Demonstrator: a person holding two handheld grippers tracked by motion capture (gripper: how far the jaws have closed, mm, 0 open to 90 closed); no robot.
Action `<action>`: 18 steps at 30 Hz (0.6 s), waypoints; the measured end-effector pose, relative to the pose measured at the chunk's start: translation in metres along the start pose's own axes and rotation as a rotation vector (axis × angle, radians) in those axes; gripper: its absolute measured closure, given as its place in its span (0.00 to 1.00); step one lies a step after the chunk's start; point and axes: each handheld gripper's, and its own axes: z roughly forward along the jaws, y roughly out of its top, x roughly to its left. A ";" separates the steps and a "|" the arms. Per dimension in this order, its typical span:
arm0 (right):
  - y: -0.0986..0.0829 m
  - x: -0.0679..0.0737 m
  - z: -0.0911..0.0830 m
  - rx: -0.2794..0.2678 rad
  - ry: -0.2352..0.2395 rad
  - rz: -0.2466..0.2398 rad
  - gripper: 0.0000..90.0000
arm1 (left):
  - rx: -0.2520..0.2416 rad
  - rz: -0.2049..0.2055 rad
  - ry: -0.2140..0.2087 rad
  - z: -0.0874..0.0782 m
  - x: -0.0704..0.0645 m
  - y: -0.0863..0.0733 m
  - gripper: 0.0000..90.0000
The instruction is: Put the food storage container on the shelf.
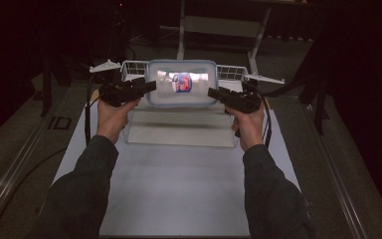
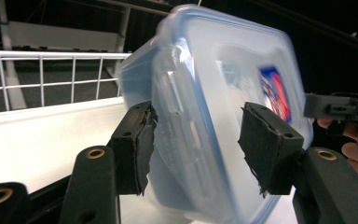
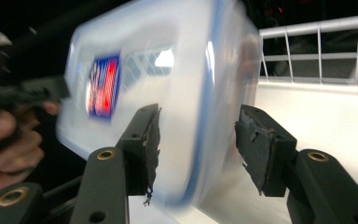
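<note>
- Between my two claws hangs a clear plastic food container [image 1: 181, 82] with a blue-rimmed lid, tilted up so its flat lid faces me; a red and blue label [image 1: 181, 82] sits at the middle of that face.
- My left claw [image 1: 149, 86] has its jaws spread on either side of the container's left edge [image 2: 200, 130]; in the left gripper view the pads [image 2: 137, 144] look apart from the plastic, though blur keeps me from being sure of contact.
- My right claw [image 1: 213, 93] stands the same way at the opposite edge [image 3: 200, 116], jaws parted around it, pads [image 3: 258, 144] beside the rim; I cannot tell if they touch.
- I cannot make out anything inside the container; its walls are cloudy and blurred.
- Below and just nearer to me than the claws stands a clear open box [image 1: 181, 130] on the desk.
- Beyond the claws, a white wire basket [image 1: 134, 67] runs behind the container on both sides.
- The desk [image 1: 179, 194] is white and bare toward me; my dark sleeves [image 1: 87, 184] lie over it.
- The room around is dark, with a pale frame stand [image 1: 219, 25] farther back.
</note>
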 end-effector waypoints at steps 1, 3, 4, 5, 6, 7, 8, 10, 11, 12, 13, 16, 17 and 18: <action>-0.002 0.000 0.003 -0.021 0.003 0.031 0.49 | 0.009 0.009 0.034 0.001 0.000 0.000 0.53; -0.003 0.000 0.007 -0.008 -0.016 0.031 0.51 | 0.009 0.016 0.053 0.002 0.000 0.000 0.52; -0.004 0.000 0.009 0.008 -0.026 0.021 0.51 | 0.008 0.017 0.058 0.002 -0.001 0.000 0.53; -0.005 0.001 0.011 0.019 -0.030 0.013 0.51 | 0.012 0.026 0.072 0.003 -0.001 0.001 0.54; -0.006 0.003 0.013 0.028 -0.033 0.002 0.51 | 0.012 0.032 0.079 0.002 -0.002 0.001 0.53; -0.007 0.004 0.014 0.035 -0.035 -0.012 0.50 | 0.012 0.036 0.085 0.002 -0.003 0.001 0.53; -0.007 0.006 0.014 0.040 -0.036 -0.023 0.50 | 0.008 0.042 0.089 0.001 -0.003 0.001 0.54; -0.008 0.010 0.014 0.049 -0.039 -0.048 0.50 | 0.006 0.051 0.090 -0.002 -0.005 0.000 0.54; -0.007 0.011 0.013 0.052 -0.038 -0.061 0.50 | 0.003 0.061 0.093 -0.004 -0.006 0.001 0.54; -0.007 0.014 0.011 0.055 -0.040 -0.076 0.50 | 0.002 0.068 0.093 -0.006 -0.007 0.001 0.54; -0.007 0.015 0.010 0.057 -0.041 -0.088 0.50 | 0.001 0.075 0.090 -0.008 -0.008 0.001 0.54; -0.007 0.022 0.004 0.078 -0.054 -0.144 0.50 | 0.005 0.100 0.080 -0.015 -0.012 0.003 0.54; -0.007 0.025 0.002 0.093 -0.063 -0.173 0.50 | 0.010 0.103 0.079 -0.017 -0.014 0.003 0.54; -0.008 0.028 0.000 0.107 -0.069 -0.196 0.49 | 0.020 0.109 0.076 -0.019 -0.015 0.003 0.53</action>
